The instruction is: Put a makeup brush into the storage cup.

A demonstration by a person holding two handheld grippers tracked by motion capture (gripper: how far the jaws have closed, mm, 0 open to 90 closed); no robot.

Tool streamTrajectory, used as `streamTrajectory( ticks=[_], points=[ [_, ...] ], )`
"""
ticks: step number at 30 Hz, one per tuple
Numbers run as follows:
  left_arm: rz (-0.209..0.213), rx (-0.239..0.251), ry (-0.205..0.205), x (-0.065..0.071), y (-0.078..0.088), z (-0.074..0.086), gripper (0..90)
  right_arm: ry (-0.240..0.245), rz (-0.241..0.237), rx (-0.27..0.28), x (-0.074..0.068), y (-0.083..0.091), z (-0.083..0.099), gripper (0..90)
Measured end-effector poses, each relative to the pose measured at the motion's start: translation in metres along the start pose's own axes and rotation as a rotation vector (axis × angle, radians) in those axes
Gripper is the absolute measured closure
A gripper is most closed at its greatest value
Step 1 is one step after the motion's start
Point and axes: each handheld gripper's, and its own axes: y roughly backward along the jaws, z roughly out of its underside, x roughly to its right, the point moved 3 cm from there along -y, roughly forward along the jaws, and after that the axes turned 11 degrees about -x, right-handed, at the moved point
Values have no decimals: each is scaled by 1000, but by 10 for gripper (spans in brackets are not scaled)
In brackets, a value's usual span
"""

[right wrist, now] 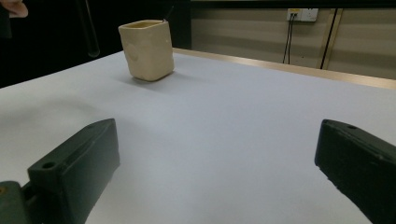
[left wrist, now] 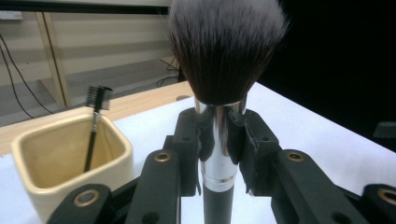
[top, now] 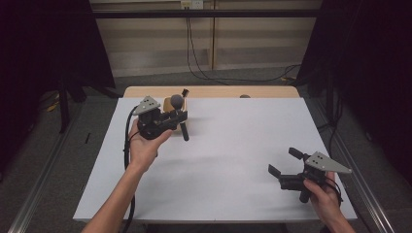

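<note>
A large makeup brush [left wrist: 219,140] with a dark fluffy head, a silver ferrule and a black handle stands upright in my left gripper [left wrist: 219,135], whose jaws are shut on the ferrule. In the high view the brush [top: 180,114] and left gripper [top: 176,115] hang just in front of a cream square cup [top: 167,103] near the table's far edge. That cup [left wrist: 70,163] holds a small black spoolie brush [left wrist: 95,121]. My right gripper [top: 283,161] is open with nothing between its jaws, low over the table's right front. From the right gripper view the cup [right wrist: 147,49] sits far off at the upper left.
A white sheet [top: 228,160] covers the table, with a strip of bare wood [top: 214,91] along the far edge. Cables [top: 204,68] trail across the floor behind the table. Dark curtains flank both sides.
</note>
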Motion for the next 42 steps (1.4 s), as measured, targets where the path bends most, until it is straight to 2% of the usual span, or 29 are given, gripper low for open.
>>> streamTrajectory(
  ticks=[7, 17, 23, 30, 36, 39, 42],
  points=[
    [-25, 14, 1, -10, 8, -11, 708, -11, 6, -9, 2, 0, 5, 0],
    [-61, 6, -7, -22, 9, -29, 709, -3, 10, -15, 6, 3, 6, 0],
    [-95, 11, 14, -35, 8, -39, 708, -9, 13, -14, 9, 4, 7, 0],
    [-131, 28, 22, -48, 6, -50, 708, 1, -5, -21, 7, 4, 8, 0],
    [-144, 47, 57, -56, 3, -56, 708, -10, -10, -22, 7, 3, 8, 0],
    [-162, 41, 33, -55, 1, -60, 708, -9, -9, -24, 8, 3, 8, 0],
    [-180, 58, 15, -55, -1, -63, 708, -1, -10, -25, 7, 3, 8, 0]
  ],
)
